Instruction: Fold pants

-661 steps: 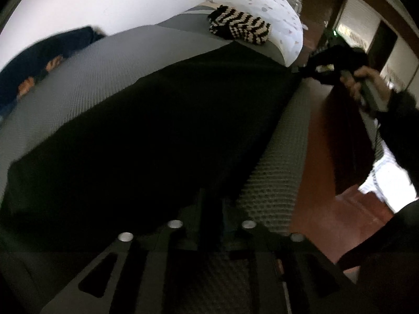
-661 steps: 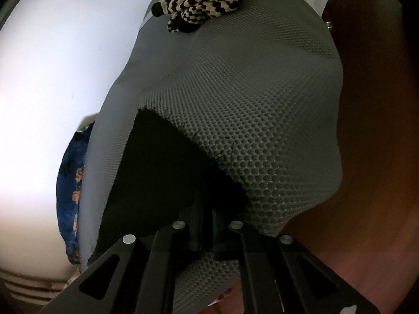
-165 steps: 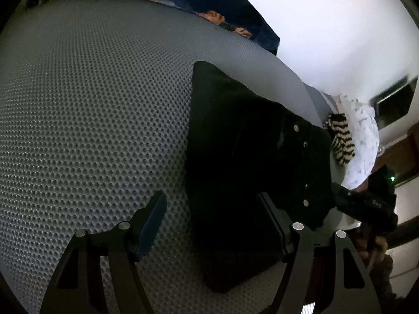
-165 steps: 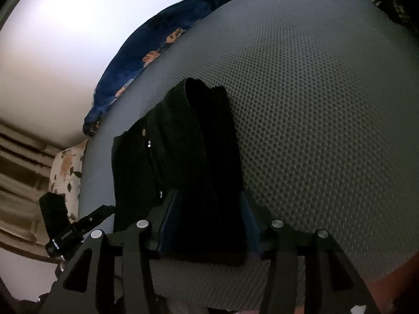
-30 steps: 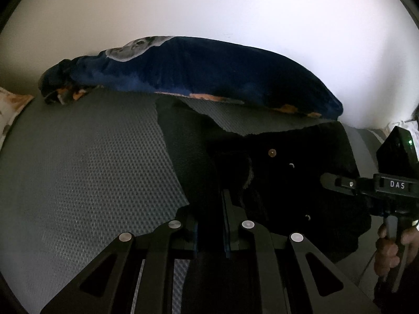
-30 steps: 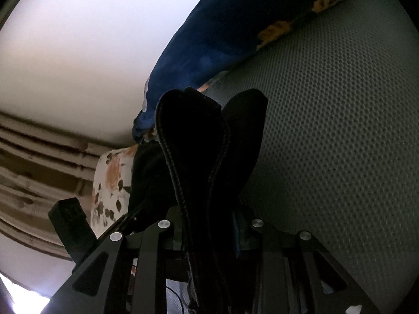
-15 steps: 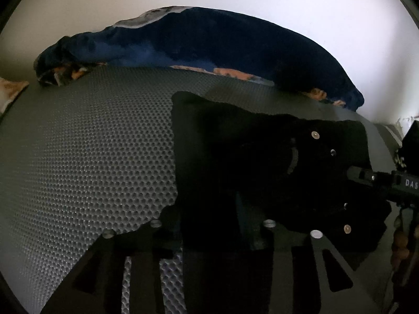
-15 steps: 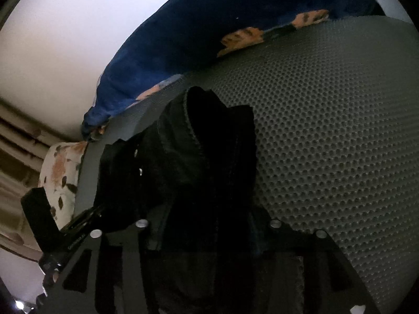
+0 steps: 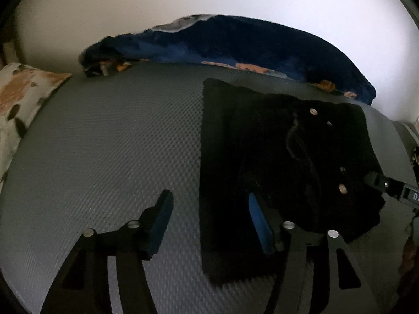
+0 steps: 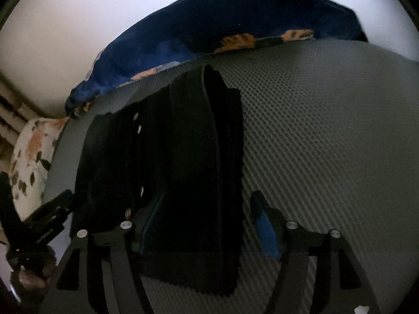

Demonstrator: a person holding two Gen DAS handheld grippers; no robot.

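Left wrist view shows the black pants lying as a compact folded bundle on the grey mesh mattress, right of the middle, with the blue patterned blanket bunched along the far edge against the white wall. The left gripper has its jaws opening, and its pads press on nothing: the near left edge of the bundle lies between the 2 fingers, the right finger over the cloth and the left finger over bare mattress.

In the right wrist view, the right gripper is likewise opening, its 2 fingers standing either side of the near right edge of the pants without pinching it. A floral pillow sits at the far left, and the left tool's black body shows at the near left.

Judging by this, the step in hand is the release after a fold: the cloth is laid down and both tools are letting go. The bundle looks close to finished. The next move probably calls for drawing both tools back and up cleanly so no pad drags a layer, then, if needed, pressing the raised ridge flat.
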